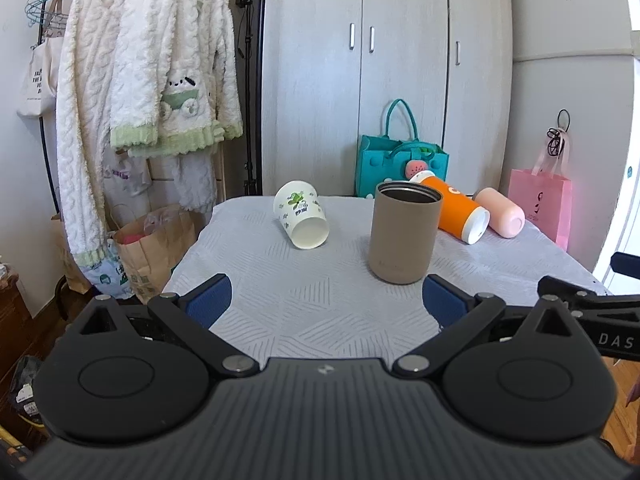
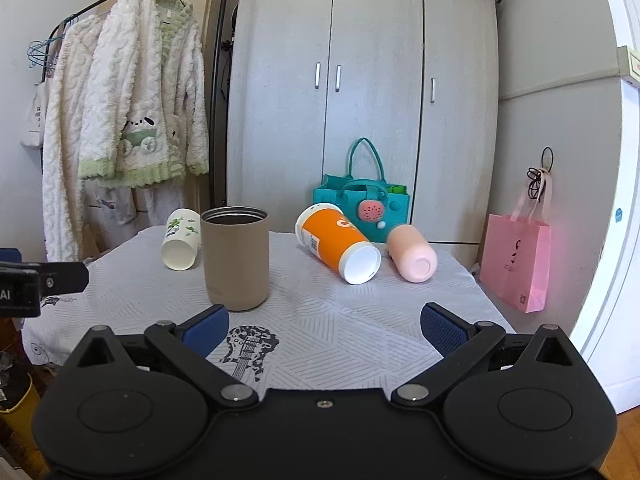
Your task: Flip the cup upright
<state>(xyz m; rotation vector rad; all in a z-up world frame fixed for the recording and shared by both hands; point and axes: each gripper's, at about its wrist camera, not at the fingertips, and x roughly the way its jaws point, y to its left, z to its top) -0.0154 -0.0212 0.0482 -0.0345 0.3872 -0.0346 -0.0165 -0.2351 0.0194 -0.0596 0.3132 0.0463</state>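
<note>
A tan metal cup (image 1: 404,236) stands upright on the table (image 1: 320,304); it also shows in the right wrist view (image 2: 236,258). A white paper cup with green print (image 1: 301,214) (image 2: 181,239) lies on its side at the left. An orange cup (image 1: 456,210) (image 2: 338,242) and a pink cup (image 1: 500,212) (image 2: 412,253) lie on their sides at the right. My left gripper (image 1: 326,300) is open and empty, just short of the tan cup. My right gripper (image 2: 324,326) is open and empty, in front of the orange cup.
A teal felt bag (image 2: 362,204) stands behind the table. A pink paper bag (image 2: 516,260) hangs at the right. A clothes rack with fluffy white robes (image 1: 148,92) and a brown paper bag (image 1: 156,248) stand at the left. Grey wardrobe doors (image 2: 360,80) fill the back.
</note>
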